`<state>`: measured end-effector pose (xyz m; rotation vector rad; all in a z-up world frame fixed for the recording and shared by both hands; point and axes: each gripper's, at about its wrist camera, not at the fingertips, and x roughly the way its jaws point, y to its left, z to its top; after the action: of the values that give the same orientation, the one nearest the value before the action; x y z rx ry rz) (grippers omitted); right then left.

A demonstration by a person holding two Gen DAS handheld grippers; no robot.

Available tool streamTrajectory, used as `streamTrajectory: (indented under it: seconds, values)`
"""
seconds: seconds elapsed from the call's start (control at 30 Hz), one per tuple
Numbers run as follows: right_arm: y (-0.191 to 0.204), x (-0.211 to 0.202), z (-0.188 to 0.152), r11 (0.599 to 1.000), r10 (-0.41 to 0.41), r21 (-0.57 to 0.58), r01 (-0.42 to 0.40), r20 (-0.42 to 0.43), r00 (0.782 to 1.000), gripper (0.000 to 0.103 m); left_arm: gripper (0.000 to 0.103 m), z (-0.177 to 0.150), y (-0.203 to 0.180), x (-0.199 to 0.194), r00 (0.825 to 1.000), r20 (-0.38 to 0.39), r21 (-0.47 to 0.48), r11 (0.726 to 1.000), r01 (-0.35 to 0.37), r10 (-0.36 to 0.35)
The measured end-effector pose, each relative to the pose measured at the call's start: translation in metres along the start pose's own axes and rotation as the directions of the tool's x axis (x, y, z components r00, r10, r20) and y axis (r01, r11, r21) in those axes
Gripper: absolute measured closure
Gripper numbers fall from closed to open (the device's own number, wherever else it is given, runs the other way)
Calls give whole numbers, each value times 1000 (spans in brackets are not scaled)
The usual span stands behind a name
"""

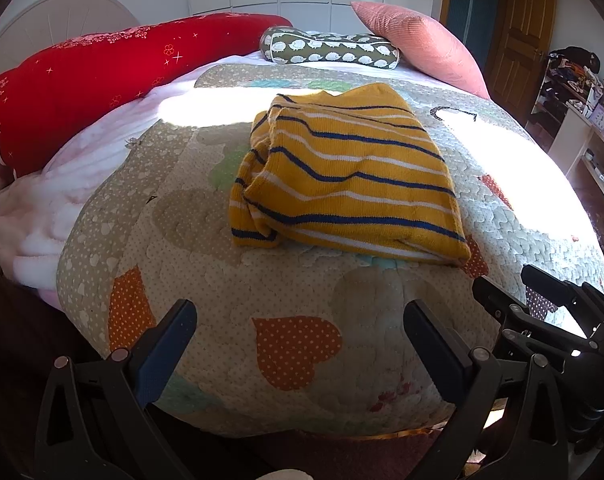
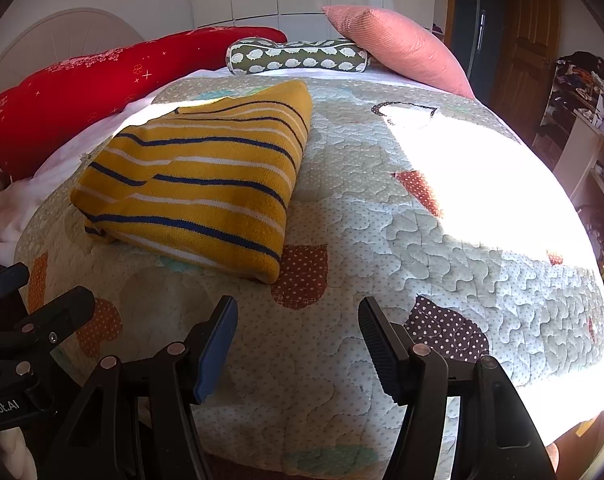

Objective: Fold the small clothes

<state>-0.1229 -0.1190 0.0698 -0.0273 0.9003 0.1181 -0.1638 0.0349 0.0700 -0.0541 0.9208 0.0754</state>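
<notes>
A yellow knit garment with blue and white stripes (image 1: 342, 176) lies folded into a compact bundle on the patchwork quilt (image 1: 237, 272); the right wrist view shows the garment (image 2: 197, 188) at upper left. My left gripper (image 1: 299, 332) stands open over the quilt's near edge, short of the garment, nothing between its fingers. My right gripper (image 2: 297, 332) is open too, hovering over bare quilt (image 2: 422, 248) to the right of the garment's near corner. Each gripper's black frame shows at the edge of the other's view.
A red blanket roll (image 1: 81, 84), a green patterned bolster (image 1: 330, 50) and a pink pillow (image 1: 418, 44) lie along the bed's far side. A wooden door (image 1: 522, 32) and cluttered shelves (image 1: 582, 92) stand at right. Bright sunlight washes out the quilt's right part.
</notes>
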Motion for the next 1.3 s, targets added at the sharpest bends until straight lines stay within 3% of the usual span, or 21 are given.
streamTrajectory:
  seconds: [1.3]
  values:
    - [4, 2, -2, 1000, 11, -1, -11, -8, 1000, 35, 0, 0, 0, 4, 1000, -22, -15, 1000, 10, -10]
